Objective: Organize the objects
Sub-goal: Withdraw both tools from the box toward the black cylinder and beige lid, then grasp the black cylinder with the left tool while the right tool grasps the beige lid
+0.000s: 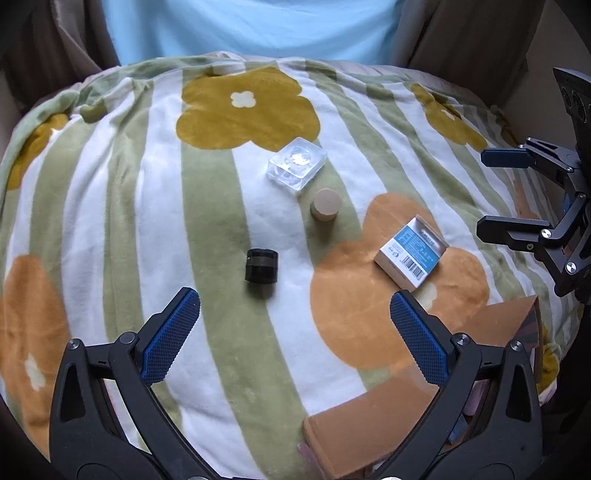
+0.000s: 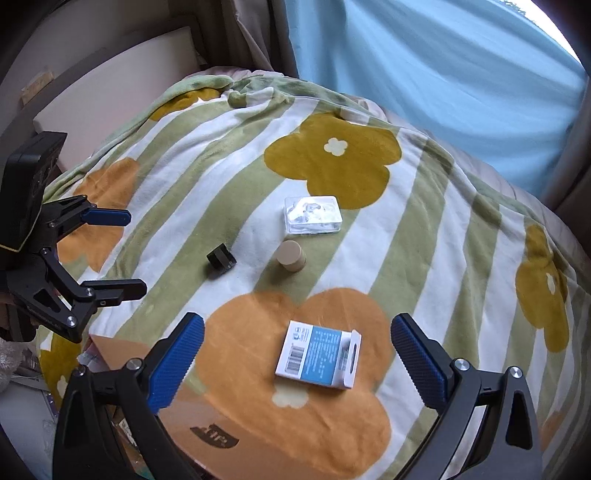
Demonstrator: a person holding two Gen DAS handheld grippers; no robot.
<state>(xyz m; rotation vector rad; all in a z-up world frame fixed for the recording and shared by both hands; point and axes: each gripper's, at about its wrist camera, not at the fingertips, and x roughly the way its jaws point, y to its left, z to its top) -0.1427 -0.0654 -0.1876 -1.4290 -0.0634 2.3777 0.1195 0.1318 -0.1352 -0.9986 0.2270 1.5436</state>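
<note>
On a flowered striped blanket [image 1: 155, 206] lie a black cylinder [image 1: 261, 265] [image 2: 221, 259], a beige cylinder [image 1: 325, 205] [image 2: 291, 256], a clear plastic box [image 1: 297, 163] [image 2: 312, 214] and a white-and-blue carton [image 1: 411, 251] [image 2: 318, 354]. My left gripper [image 1: 295, 314] is open and empty, just short of the black cylinder; it also shows in the right wrist view [image 2: 127, 253]. My right gripper [image 2: 297, 332] is open and empty, with the carton between its fingers' lines; it also shows in the left wrist view [image 1: 484, 194].
A brown cardboard box [image 1: 373, 417] [image 2: 173, 417] sits at the blanket's near edge. A light blue curtain [image 1: 251, 26] [image 2: 424, 55] hangs behind the blanket. A small pale object [image 1: 223, 68] lies at the blanket's far edge.
</note>
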